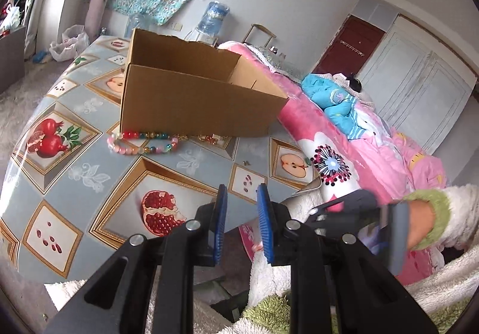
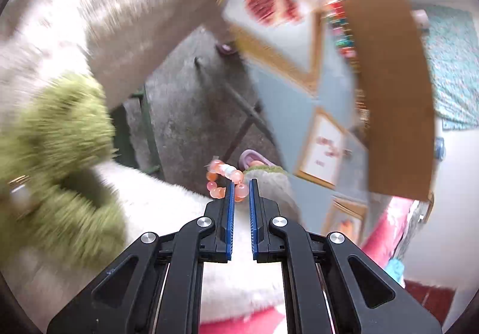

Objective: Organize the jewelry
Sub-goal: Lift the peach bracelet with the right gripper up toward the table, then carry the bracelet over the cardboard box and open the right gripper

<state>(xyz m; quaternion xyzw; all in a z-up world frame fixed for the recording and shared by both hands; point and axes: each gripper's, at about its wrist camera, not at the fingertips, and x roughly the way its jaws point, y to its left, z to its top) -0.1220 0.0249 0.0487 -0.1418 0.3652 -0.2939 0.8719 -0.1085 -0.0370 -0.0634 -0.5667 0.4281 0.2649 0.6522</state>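
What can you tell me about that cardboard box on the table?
The cardboard box is plain brown, corrugated-looking, and open at the top, with one upright flap torn along its edge. It stands on the fruit-patterned table, near the far side beside the pink bedding. Strings of colourful beads lie against its front base. Neither claw touches it. Its inside is hidden.

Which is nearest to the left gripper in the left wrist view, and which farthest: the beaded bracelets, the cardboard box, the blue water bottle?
From the left gripper, which is open:
1. Beaded bracelets, on the table ahead and to the left, right at the foot of the box.
2. Cardboard box, directly behind the bracelets.
3. Blue water bottle, beyond the table by the far wall.
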